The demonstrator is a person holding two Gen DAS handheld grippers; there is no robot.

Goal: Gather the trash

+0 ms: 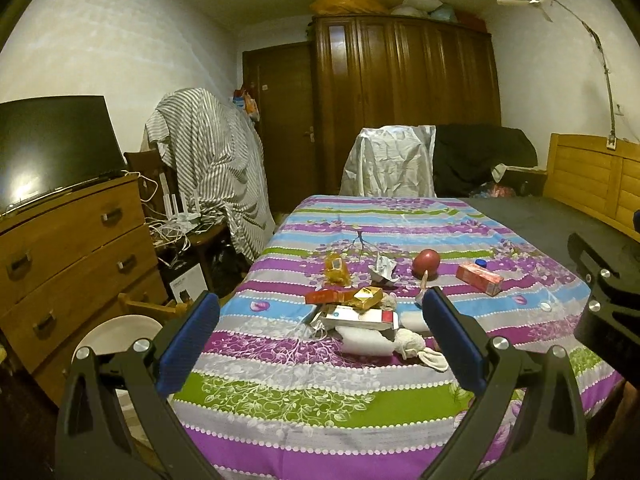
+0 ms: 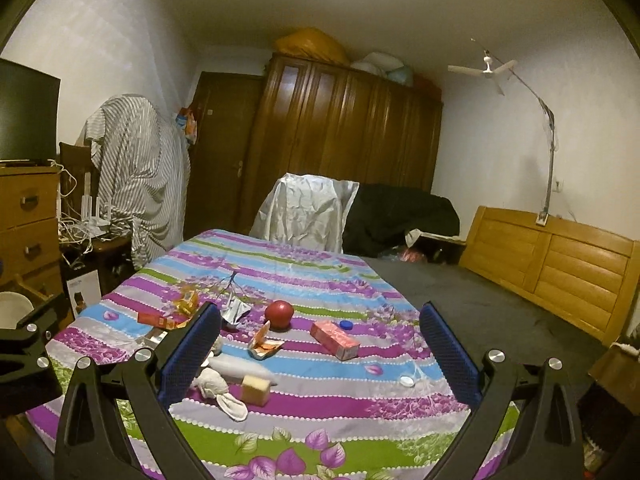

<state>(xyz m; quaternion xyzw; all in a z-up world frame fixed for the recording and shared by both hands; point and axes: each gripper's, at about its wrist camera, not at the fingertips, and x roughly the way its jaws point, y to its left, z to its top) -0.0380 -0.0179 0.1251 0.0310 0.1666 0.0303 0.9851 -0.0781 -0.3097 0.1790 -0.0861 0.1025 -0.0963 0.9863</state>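
Trash lies on a table under a striped floral cloth (image 1: 320,400). In the left wrist view I see a red carton (image 1: 479,278), a gold box (image 1: 366,297), a white and red box (image 1: 362,317), crumpled tissues (image 1: 412,344), a yellow wrapper (image 1: 336,268), crumpled foil (image 1: 382,272) and a red apple (image 1: 426,261). My left gripper (image 1: 320,340) is open and empty above the near part of the table. My right gripper (image 2: 320,354) is open and empty. Its view shows the red carton (image 2: 335,339), the apple (image 2: 279,314), an opened orange pack (image 2: 264,346) and a tan block (image 2: 256,390).
A wooden dresser (image 1: 72,248) with a dark TV (image 1: 52,144) stands at the left, with a white bowl (image 1: 116,336) below. A covered chair (image 1: 390,164) stands at the table's far end. A bed with a wooden headboard (image 2: 552,264) is at the right. Bottle caps (image 2: 407,381) lie on the cloth.
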